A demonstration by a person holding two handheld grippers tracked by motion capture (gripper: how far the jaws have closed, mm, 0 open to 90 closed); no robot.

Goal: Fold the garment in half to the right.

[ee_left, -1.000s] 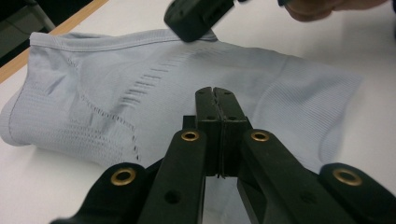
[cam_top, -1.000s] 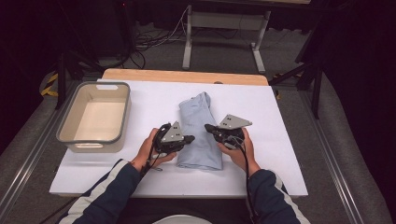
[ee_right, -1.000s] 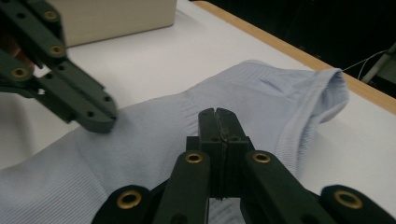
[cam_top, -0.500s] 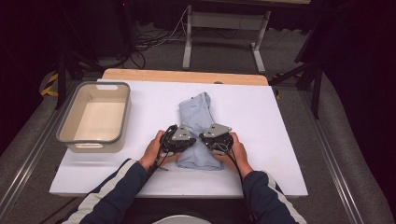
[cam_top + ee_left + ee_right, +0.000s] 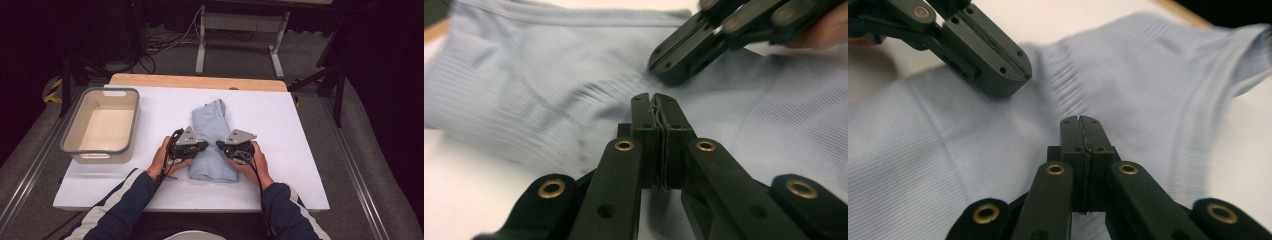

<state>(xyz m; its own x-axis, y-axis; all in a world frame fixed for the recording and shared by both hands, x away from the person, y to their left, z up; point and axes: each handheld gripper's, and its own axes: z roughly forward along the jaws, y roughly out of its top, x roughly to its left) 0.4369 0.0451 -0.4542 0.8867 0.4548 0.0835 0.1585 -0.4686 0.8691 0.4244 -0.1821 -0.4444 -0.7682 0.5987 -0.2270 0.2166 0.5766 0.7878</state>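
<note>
Pale-blue garment [image 5: 214,142] under both closed grippers, left [image 5: 206,146], right [image 5: 219,145]; fingers meeting, tips facing.

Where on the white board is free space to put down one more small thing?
The white board is bare right of the light blue cloth up to its right edge, and between cloth and grey bin. The middle is crowded: left claw and right claw, both shut, sit over the cloth.

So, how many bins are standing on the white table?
1. The grey bin stands at the left side of the white table, apart from the folded light blue cloth in the middle.
</note>
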